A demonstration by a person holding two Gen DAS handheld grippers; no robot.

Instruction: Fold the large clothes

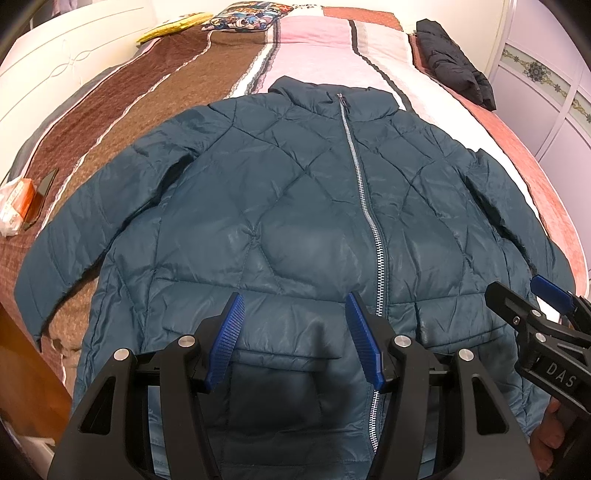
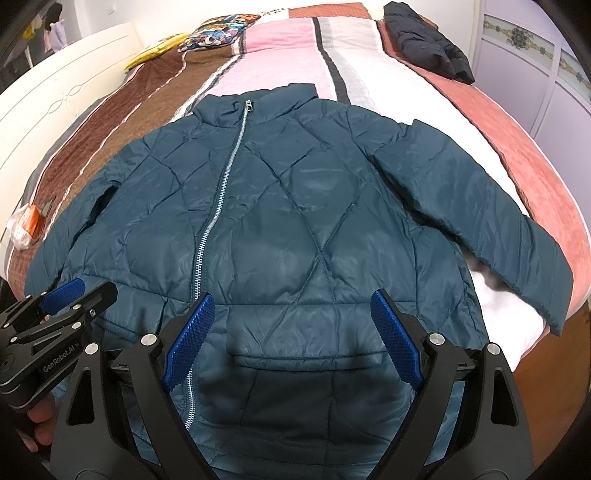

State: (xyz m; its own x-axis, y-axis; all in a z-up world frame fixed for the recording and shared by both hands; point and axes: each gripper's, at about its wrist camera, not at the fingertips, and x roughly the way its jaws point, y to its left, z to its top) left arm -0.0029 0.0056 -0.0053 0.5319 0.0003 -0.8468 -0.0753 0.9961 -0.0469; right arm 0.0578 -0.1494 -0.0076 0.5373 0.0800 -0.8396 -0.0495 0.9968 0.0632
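Observation:
A teal quilted puffer jacket (image 1: 295,206) lies flat, front up and zipped, on the bed, collar at the far end, both sleeves spread out to the sides; it also shows in the right wrist view (image 2: 295,221). My left gripper (image 1: 295,314) is open and empty, hovering over the lower left front near the pocket. My right gripper (image 2: 291,314) is open and empty over the lower right front. The right gripper also shows at the right edge of the left wrist view (image 1: 532,295), and the left gripper at the left edge of the right wrist view (image 2: 81,291).
The bed has a striped brown, pink, white and salmon cover (image 1: 155,96). A black jacket (image 1: 454,59) lies at the far right. Patterned pillows (image 1: 240,18) lie at the far end. An orange packet and a phone (image 1: 26,206) lie at left. A wardrobe (image 1: 546,85) stands right.

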